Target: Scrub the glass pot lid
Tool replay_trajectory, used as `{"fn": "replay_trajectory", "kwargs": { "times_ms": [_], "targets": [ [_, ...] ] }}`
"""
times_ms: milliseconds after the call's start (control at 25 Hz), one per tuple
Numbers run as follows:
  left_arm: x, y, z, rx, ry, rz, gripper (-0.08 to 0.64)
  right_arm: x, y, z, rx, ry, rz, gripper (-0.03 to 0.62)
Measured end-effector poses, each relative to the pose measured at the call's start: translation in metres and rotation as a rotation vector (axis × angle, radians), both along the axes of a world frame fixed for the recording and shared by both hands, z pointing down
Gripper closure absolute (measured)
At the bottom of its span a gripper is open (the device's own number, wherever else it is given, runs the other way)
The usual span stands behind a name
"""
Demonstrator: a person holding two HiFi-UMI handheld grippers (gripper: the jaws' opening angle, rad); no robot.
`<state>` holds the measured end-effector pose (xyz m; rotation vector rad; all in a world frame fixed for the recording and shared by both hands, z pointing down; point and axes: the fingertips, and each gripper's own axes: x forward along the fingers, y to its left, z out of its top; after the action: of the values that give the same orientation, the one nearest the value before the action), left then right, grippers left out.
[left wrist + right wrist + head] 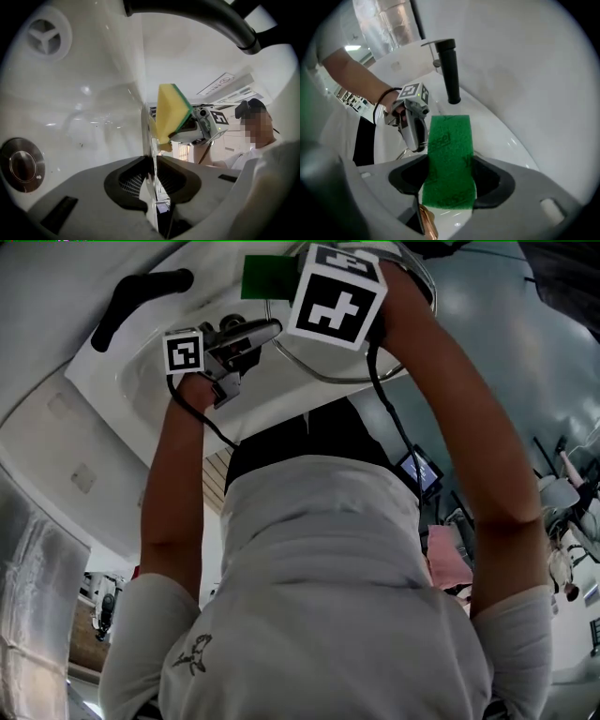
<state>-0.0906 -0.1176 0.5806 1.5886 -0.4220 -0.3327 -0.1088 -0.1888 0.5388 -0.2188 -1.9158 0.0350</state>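
The glass pot lid (149, 136) stands on edge over the white sink, and my left gripper (153, 164) is shut on its thin rim. From the head view only the lid's metal rim (319, 374) shows as an arc below my right gripper (281, 279). That gripper is shut on a sponge (450, 150), green scouring side toward its camera. In the left gripper view the sponge's yellow side (169, 115) lies against the lid's far face, with the right gripper (187, 126) behind it. The left gripper (267, 331) points level toward the lid.
A black faucet (450, 70) arches over the white basin (84, 108). A round metal drain (21, 164) and an overflow opening (47, 35) sit in the basin wall. The person's body fills the lower half of the head view.
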Motion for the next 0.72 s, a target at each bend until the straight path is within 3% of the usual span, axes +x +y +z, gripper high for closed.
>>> {"fn": "replay_trajectory", "kwargs": {
  "times_ms": [80, 240, 400, 560, 720],
  "targets": [
    [-0.002, 0.0, 0.002, 0.012, -0.02, 0.002, 0.486, 0.008, -0.001, 0.004, 0.003, 0.021, 0.008, 0.302],
    [0.0, 0.0, -0.001, 0.006, 0.002, -0.009, 0.486, 0.035, -0.02, -0.002, -0.037, -0.001, 0.126, 0.304],
    [-0.001, 0.0, 0.001, -0.011, 0.015, -0.026, 0.486, 0.088, -0.046, 0.006, -0.024, 0.052, 0.233, 0.305],
    [-0.001, 0.0, 0.001, -0.011, 0.019, -0.035, 0.486, 0.131, -0.055, 0.005, -0.066, 0.013, 0.379, 0.305],
    [-0.001, 0.0, 0.003, -0.018, 0.016, -0.051, 0.486, 0.177, -0.05, 0.014, -0.06, 0.044, 0.436, 0.305]
  ]
}}
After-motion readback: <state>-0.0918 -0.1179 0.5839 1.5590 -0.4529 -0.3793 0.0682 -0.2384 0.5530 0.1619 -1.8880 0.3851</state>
